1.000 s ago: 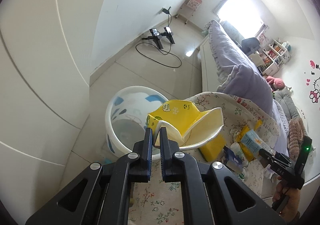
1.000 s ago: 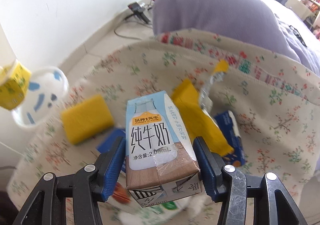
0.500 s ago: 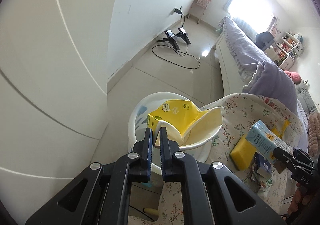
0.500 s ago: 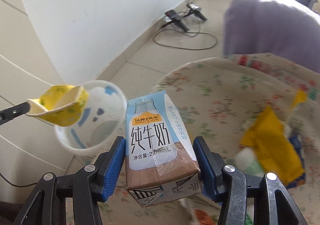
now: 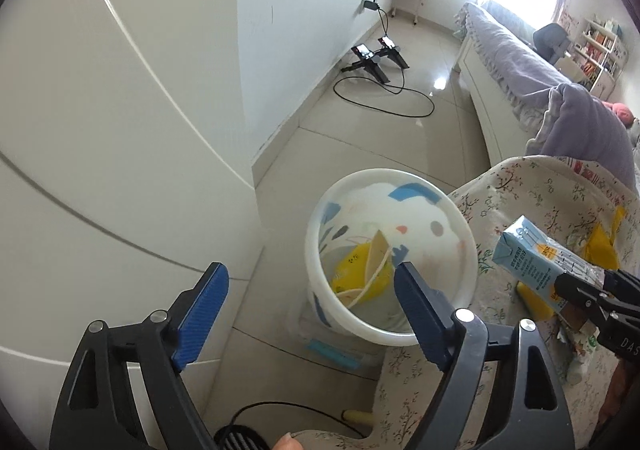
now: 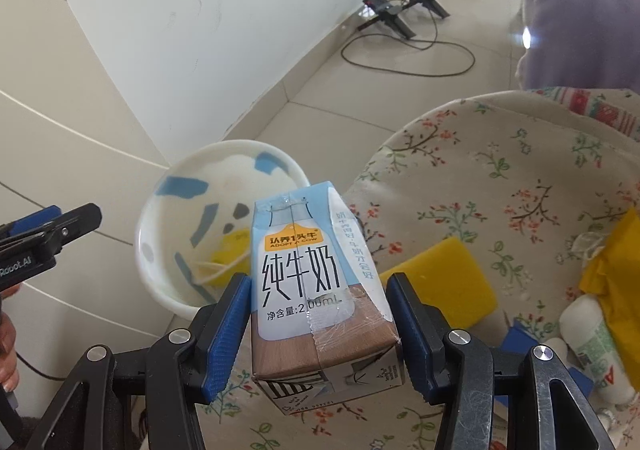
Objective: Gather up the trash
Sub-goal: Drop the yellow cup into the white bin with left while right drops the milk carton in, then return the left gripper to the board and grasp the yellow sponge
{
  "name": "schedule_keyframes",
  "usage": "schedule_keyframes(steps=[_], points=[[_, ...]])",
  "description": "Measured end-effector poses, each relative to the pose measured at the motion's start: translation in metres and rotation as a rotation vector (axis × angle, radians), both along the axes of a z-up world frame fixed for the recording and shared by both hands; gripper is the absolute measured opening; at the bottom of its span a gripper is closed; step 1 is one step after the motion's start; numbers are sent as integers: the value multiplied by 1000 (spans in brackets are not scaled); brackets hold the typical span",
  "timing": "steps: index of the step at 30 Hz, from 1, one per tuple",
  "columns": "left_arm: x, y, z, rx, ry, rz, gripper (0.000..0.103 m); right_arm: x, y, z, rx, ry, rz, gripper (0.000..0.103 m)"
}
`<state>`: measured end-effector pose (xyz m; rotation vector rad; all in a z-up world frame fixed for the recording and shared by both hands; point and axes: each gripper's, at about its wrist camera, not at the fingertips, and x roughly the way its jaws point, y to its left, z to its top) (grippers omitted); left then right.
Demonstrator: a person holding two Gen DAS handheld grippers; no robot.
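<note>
Left gripper: your left gripper (image 5: 312, 286) hung over the floor just beside the white bin (image 5: 390, 334), its blue-padded fingers (image 5: 202, 316) spread wide with nothing between them.
Right gripper: your right gripper (image 6: 320, 326) was clamped on the milk carton (image 6: 316, 290), one blue pad pressed to each side of it.
Milk carton: you held it upright in the air, off the cloth, near the bin's rim; from the left wrist camera it showed at the right, tilted, with the right gripper's black tips on its lower end.
Bin: the white bin, patterned with blue and grey shapes, stood on the tiled floor against the edge of the floral tablecloth (image 6: 500, 178).
Trash already in the bin: a crumpled yellow paper cup (image 5: 362, 272) lay at the bottom, pale inner side showing.
Trash on the cloth: a yellow sponge (image 6: 444, 282) lay just right of the carton; a yellow wrapper (image 6: 612, 270) and a small white bottle (image 6: 592, 342) with green print lay farther right, near the frame edge; something blue (image 6: 520, 334) showed beside the bottle, too hidden to name.
Background: black stands with a looping cable (image 5: 384, 90) sat on the floor by the wall, and a bed with a lilac blanket (image 5: 584, 130) lay beyond the cloth.
</note>
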<state>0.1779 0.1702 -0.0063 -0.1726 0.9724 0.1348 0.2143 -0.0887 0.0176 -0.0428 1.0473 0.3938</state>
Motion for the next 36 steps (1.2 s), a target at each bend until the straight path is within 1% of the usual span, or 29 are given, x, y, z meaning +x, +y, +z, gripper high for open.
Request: schedule_keyframes(steps=[3,6,14,16,17,18,20,23,24,28,36], points=[[-6,4,2,27,0,6,92,5,3,-4,5,8,6,60],[-13,6,3,29,1,10,95,11,10,-9,12,15,6,60],[-24,6,5,23,11,-2,96,16,32,-18,66,30,10,61],[-24,7,5,19,15,-5,96,16,37,-19,74,17,15,62],[-24,7,5,18,15,-5,96,16,39,-19,77,3,10,63],[-24,7,5,19,15,-4,96,16,40,-18,80,-9,4,78],[-25,8,4,17,16,-4,96,16,40,-15,84,-30,-11,97],[-25,9,3,6,17,-6,98,14,37,-8,77,-53,-21,99],[-25,9,4,6,16,-9,99,13,34,-6,74,-59,-27,102],[-27,5,5,8,11,-20,102,8,22,-1,61,-67,-62,102],[-27,-16,11,-7,15,-66,103,-3,-22,19,95,-75,-156,102]])
